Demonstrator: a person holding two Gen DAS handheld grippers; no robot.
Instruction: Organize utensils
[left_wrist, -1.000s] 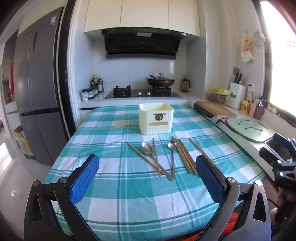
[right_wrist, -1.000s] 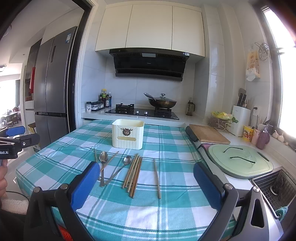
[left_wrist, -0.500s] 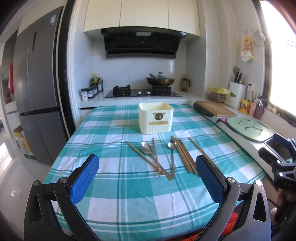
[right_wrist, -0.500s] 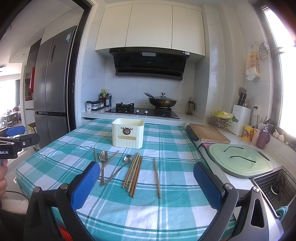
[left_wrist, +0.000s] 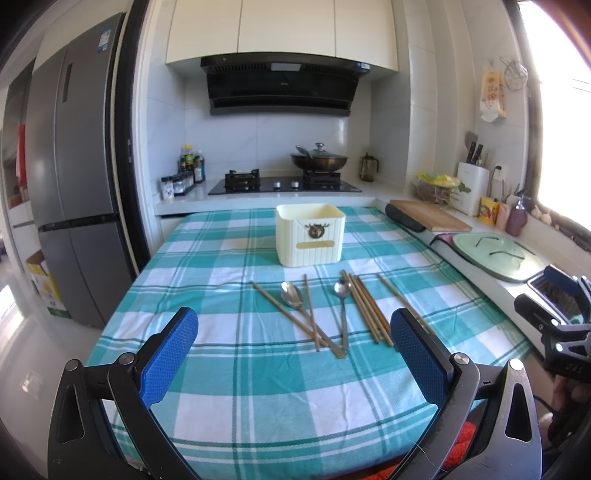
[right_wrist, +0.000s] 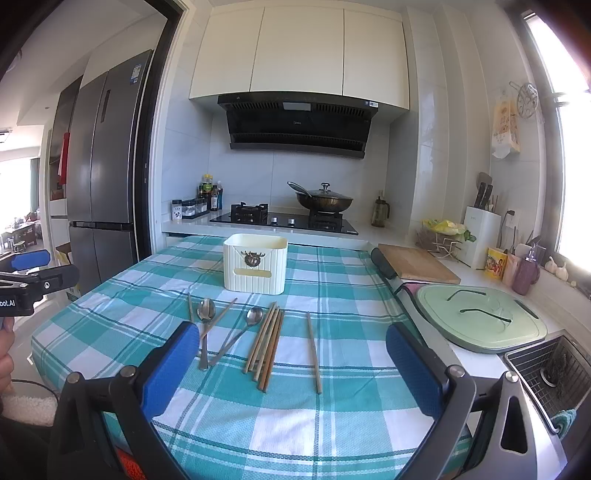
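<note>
Lengthwise, chopsticks (right_wrist: 266, 343) toward holder (right_wrist: 255, 263).

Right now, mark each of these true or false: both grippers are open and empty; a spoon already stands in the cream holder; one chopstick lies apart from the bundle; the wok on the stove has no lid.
1. Left gripper and right gripper are open and empty. True.
2. A spoon stands in the cream holder. False: both spoons lie on the tablecloth.
3. One chopstick lies apart from the bundle. True.
4. The wok has no lid. False: a lid with a knob covers it.
</note>
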